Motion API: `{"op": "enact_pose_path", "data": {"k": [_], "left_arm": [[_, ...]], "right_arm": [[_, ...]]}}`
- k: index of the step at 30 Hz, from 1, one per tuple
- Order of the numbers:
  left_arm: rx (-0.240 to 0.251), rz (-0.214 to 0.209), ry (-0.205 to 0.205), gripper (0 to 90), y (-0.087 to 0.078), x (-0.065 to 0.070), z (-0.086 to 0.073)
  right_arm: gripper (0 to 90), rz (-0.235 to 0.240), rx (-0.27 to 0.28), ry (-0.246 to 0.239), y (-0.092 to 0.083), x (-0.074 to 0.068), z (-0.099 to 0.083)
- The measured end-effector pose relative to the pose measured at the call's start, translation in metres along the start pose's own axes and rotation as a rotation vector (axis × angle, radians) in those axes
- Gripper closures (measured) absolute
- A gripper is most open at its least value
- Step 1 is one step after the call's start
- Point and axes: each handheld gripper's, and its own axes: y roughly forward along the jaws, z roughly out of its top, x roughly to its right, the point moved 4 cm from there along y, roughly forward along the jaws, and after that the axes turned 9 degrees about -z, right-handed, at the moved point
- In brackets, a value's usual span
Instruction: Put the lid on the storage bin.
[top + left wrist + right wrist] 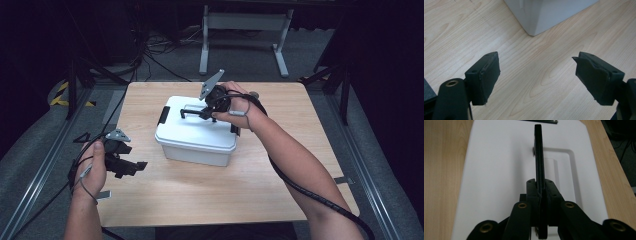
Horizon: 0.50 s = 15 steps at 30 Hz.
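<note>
A white lidded box point(196, 135) stands in the middle of the wooden table point(210, 195). Its black carry handle point(192, 111) is swung up from the lid. My right gripper point(206, 113) is over the lid, shut on that handle. In the right gripper view the handle point(539, 157) stands upright as a thin black bar clamped between the jaws of that gripper point(541, 192), above the white lid point(499, 170). My left gripper point(137, 166) hovers over the table to the left of the box, open with nothing between its fingers point(486, 75). The box's corner point(536, 17) lies just ahead of it.
Black latches point(163, 115) sit on the box's sides. Bare tabletop lies in front of the box and to its right. Cables trail from both grippers, and a metal stand point(245, 30) is on the floor beyond the table's far edge.
</note>
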Motion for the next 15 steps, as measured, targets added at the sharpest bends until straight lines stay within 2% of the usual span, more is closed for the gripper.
{"op": "enact_pose_path", "data": {"k": [1,4,6,11,15], "left_arm": [[0.001,0.0,-0.002,20.1,-0.0003,0.0001,-0.0002],[0.0,0.001,-0.002,20.1,-0.0003,0.0,-0.0003],[-0.002,0.006,0.012,20.1,0.0,-0.0008,0.0003],[-0.008,-0.003,0.002,20.1,0.001,0.0004,0.0004],[-0.009,0.0,0.006,20.1,0.0014,-0.0007,0.0004]], "right_arm": [[84.5,0.004,0.011,0.018,-0.0004,0.0009,-0.0017],[84.4,-0.003,0.008,0.024,-0.0008,0.0008,-0.0028],[84.4,-0.009,0.001,0.004,-0.0011,-0.0011,-0.002],[83.5,-0.02,-0.014,-0.023,-0.0019,-0.007,0.0005],[78.0,-0.018,0.003,0.007,-0.0026,-0.0061,-0.0007]]}}
